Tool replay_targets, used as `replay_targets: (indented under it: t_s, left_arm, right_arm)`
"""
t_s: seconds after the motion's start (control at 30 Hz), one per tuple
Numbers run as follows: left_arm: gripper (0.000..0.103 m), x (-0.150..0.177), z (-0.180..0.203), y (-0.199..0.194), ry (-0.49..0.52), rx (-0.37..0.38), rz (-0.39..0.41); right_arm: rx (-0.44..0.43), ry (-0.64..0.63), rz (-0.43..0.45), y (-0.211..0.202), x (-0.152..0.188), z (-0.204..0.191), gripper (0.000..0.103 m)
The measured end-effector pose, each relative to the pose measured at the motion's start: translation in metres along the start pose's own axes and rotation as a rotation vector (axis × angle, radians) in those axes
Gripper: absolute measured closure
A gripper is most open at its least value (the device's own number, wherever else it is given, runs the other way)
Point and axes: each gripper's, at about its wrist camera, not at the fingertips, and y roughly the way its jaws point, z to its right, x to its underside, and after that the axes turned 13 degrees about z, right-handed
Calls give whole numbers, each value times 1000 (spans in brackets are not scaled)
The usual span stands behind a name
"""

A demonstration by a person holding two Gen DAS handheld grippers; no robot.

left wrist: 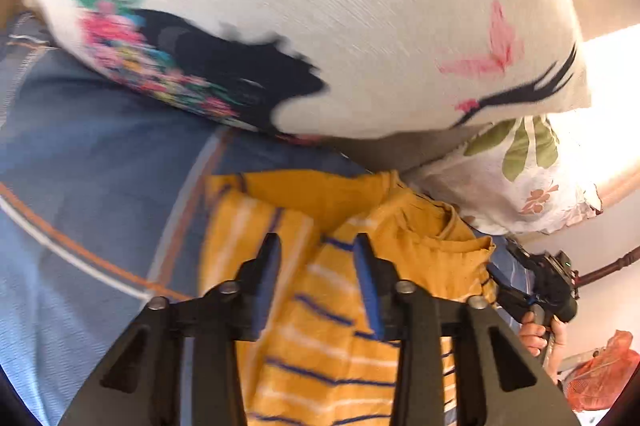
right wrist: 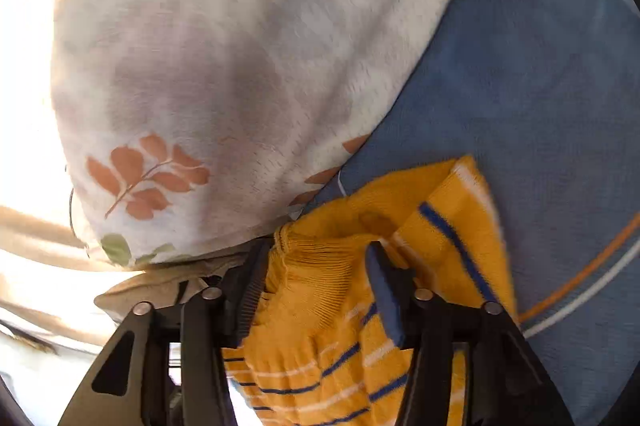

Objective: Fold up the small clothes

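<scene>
Yellow garment (left wrist: 320,306): knit cloth, mustard yellow, crossed by thin blue and white stripes, ribbed at the plain yellow hem or cuff. It lies rumpled and bunched on the blue bedsheet (left wrist: 100,146), folds piled over one another, shape not readable as sleeve or body.

Bedsheet: woven blue cotton, flat, with orange and white lines running across it.

Pillow (left wrist: 320,6): cream ribbed fabric, plump and rounded, printed with a black figure, bright flowers and pink butterflies. It rests on the sheet just behind the garment.

Second pillow (right wrist: 220,66): soft white fabric, slightly fuzzy, printed with rust-orange and green leaves. It sits beside the first pillow and touches the garment's far edge.

Left gripper (left wrist: 316,246): black frame, blue pads; jaws parted, garment lying between and beneath them, cloth not pinched.

Right gripper (right wrist: 316,258): jaws spread wide with a thick wad of the ribbed yellow cloth filling the gap; whether it is squeezing or merely straddling the wad, I cannot tell. In the left view its black body is seen at the garment's right edge, gripped by the person's hand (left wrist: 536,334).

Orange mesh bag (left wrist: 600,374): at far right, off the bed; contents unclear.
</scene>
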Motion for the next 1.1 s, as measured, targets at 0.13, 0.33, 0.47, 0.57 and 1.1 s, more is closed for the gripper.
replay_targets:
  t_s: [0.13,0.33,0.47,0.57,1.1]
  left_arm:
    - [61,4,-21,-15,-8,-51,-9]
    - [47,35,-22,-16,44,21,-105]
    - [36,51,-21,-5,44,107,-155]
    - [29,58,-19,8,32,146,-172]
    - [94,58,2,-42,-17,62,-214]
  right_arm:
    - [78,-88,33,-33,0,2,36]
    - [210,-270,-35,-61,28,10,35]
    - [228,-267,-53,-58,46,20,35]
    - [224,-288,-60,-48,61,17,32]
    - [36,-204,-180,-70,70,0,87]
